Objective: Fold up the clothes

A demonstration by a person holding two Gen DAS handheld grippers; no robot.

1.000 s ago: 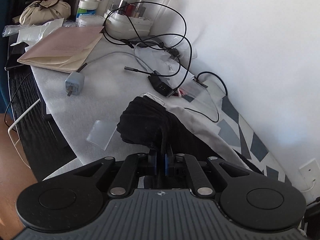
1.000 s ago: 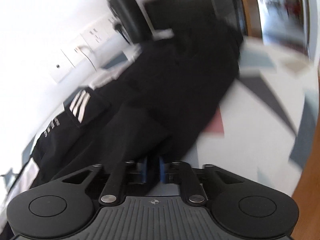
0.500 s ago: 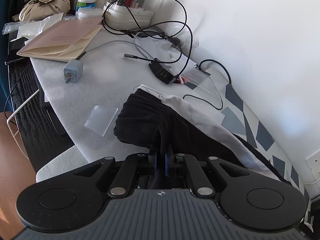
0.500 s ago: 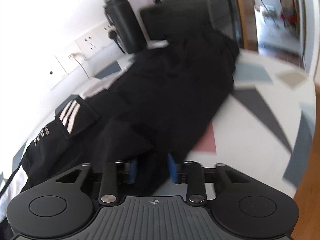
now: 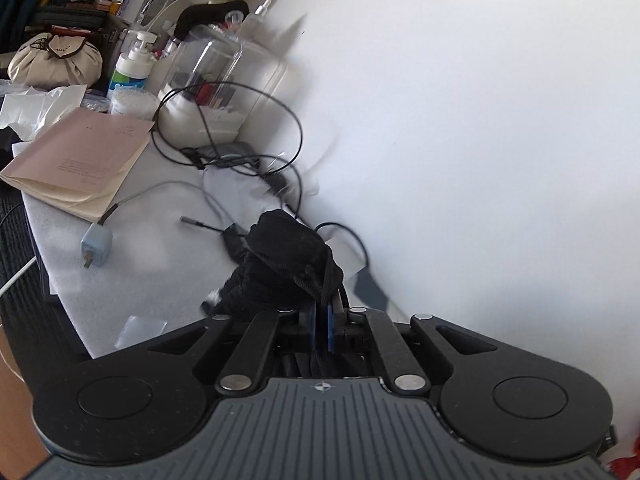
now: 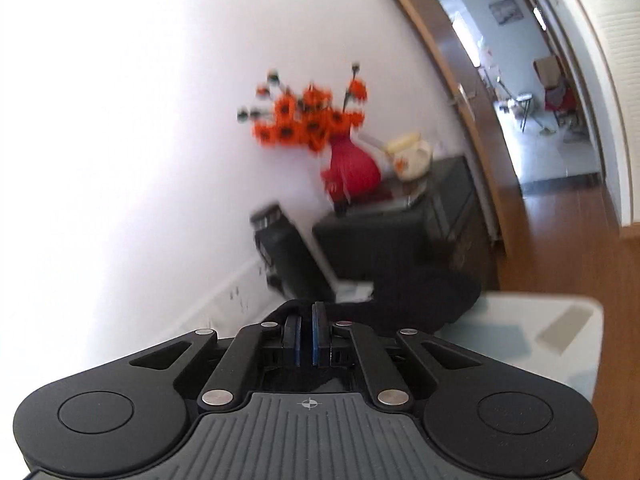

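My left gripper [image 5: 320,320] is shut on a bunched end of the black garment [image 5: 288,256] and holds it above the white table cover [image 5: 160,264], close to the wall. In the right wrist view, more of the black garment [image 6: 424,300] lies in a heap on the patterned tablecloth [image 6: 540,340], beyond the fingers and to their right. My right gripper [image 6: 306,320] is raised toward the wall. Its pads stand almost together, with only a thin slit and no cloth showing between them.
Black cables [image 5: 240,152], a blue charger plug [image 5: 96,246], a pink envelope [image 5: 80,160], a clear container [image 5: 208,80] and a pump bottle [image 5: 132,68] crowd the left side. A red vase of orange flowers [image 6: 352,168], a black flask [image 6: 288,256] and a black box [image 6: 400,232] stand by the wall.
My left gripper has lifted its bunch of black cloth off the table. My right gripper, open around the garment half a second ago, has shut and tilted up and away from it.
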